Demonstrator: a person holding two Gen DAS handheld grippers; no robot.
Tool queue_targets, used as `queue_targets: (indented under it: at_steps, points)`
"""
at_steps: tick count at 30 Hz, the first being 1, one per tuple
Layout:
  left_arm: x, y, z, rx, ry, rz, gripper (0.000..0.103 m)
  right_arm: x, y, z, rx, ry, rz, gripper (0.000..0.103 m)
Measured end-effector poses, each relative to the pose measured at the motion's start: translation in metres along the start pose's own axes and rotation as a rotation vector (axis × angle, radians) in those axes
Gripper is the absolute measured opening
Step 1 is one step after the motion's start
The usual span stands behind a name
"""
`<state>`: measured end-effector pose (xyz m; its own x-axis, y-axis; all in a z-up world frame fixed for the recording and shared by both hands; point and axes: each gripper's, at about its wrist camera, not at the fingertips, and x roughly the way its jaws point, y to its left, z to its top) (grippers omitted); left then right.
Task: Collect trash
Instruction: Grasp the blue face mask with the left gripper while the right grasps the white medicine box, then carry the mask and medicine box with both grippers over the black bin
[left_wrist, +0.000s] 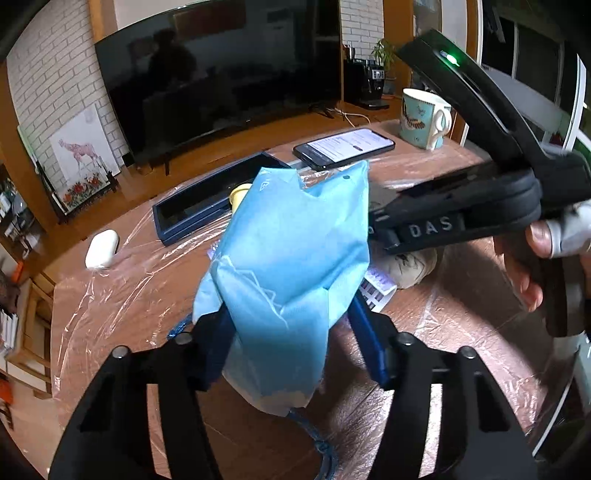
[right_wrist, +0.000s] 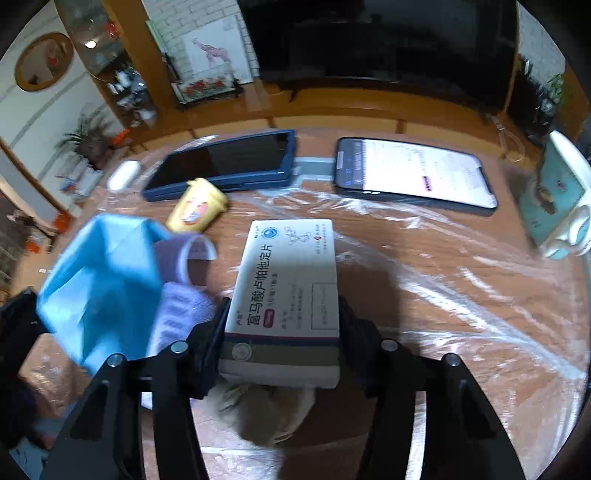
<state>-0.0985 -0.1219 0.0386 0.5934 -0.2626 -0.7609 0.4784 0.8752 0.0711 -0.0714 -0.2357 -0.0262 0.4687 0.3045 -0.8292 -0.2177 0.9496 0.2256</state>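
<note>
A light blue face mask (left_wrist: 291, 240) stands crumpled between the fingers of my left gripper (left_wrist: 293, 321), which is shut on it just above the table. The mask (right_wrist: 99, 280) also shows at the left of the right wrist view. My right gripper (right_wrist: 284, 310) is shut on a white medicine box (right_wrist: 291, 280) with purple print, its pads pressing both long sides. A corner of that box (left_wrist: 376, 288) peeks out beneath the right gripper's body in the left wrist view. A crumpled beige paper wad (right_wrist: 269, 413) lies under the box. A small yellow cup (right_wrist: 197, 206) lies on its side nearby.
The wooden table (right_wrist: 443, 295) is covered in clear plastic film. At its far side lie a tablet in a blue case (right_wrist: 225, 162), a lit phone (right_wrist: 413, 173), a white earbud case (right_wrist: 123, 173) and a teal mug (right_wrist: 557, 206). A dark TV (left_wrist: 221, 81) stands behind.
</note>
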Motion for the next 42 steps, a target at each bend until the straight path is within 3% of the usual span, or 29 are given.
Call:
queue_targets:
  at_steps: [8, 18, 22, 42]
  points:
    - [-0.015, 0.007, -0.006, -0.076, -0.021, -0.035, 0.049, -0.026, -0.003, -0.01, 0.01, -0.071, 0.042, 0.051]
    - [-0.038, 0.02, -0.014, -0.203, -0.056, -0.028, 0.049, -0.062, -0.011, -0.032, 0.071, -0.12, 0.154, 0.051]
    - [-0.044, 0.021, -0.019, -0.245, -0.058, -0.039, 0.048, -0.077, -0.009, -0.045, 0.075, -0.134, 0.155, 0.051]
    - [-0.077, -0.023, -0.045, -0.212, -0.048, -0.033, 0.048, -0.133, -0.001, -0.124, 0.062, -0.17, 0.142, 0.051]
